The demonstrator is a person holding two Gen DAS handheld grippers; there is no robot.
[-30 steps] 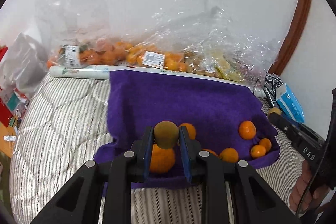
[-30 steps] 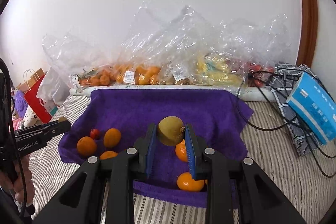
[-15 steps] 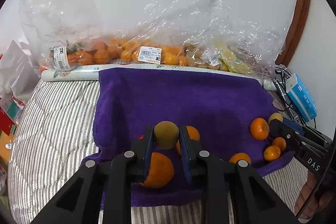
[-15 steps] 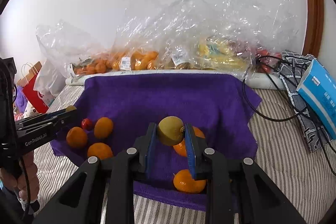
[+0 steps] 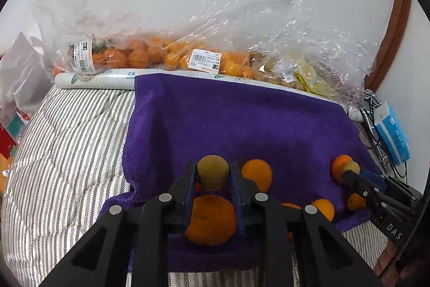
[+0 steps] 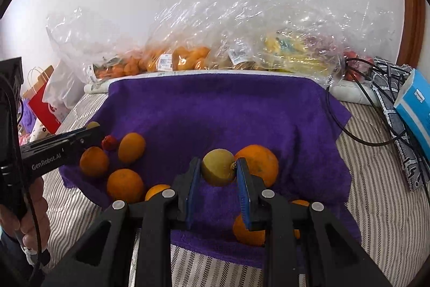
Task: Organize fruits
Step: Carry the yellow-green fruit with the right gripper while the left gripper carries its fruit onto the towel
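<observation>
The right tool (image 6: 218, 170) carries "DAS" in white on its black body where it shows in the left wrist view, and the left tool (image 5: 212, 172) carries "GenRobot.AI" in the right wrist view. White barcode price labels (image 5: 205, 60) stick to the clear plastic bags of oranges (image 5: 139, 55) piled against the wall; their print is too small to read, as is the green writing on the white roll (image 5: 99, 77) lying in front of the bags. A blue box (image 6: 415, 109) at the right has markings that cannot be made out. The left tool points steeply down over the near edge of the purple towel (image 5: 242, 120) spread on the striped bed cover (image 5: 67, 152), its blue pads clamped on a brownish-green round fruit (image 5: 213, 172), with a large orange (image 5: 211, 219) lying on the towel just below it. The right tool, also angled downward, grips a yellow-green round fruit (image 6: 218, 170) between its pads, close beside another large orange (image 6: 259, 163). A hand (image 6: 29, 211) wraps the left tool's handle at the lower left of the right wrist view. Loose oranges (image 6: 125, 184) and one small red fruit (image 6: 109, 142) lie on the towel's near left corner.
</observation>
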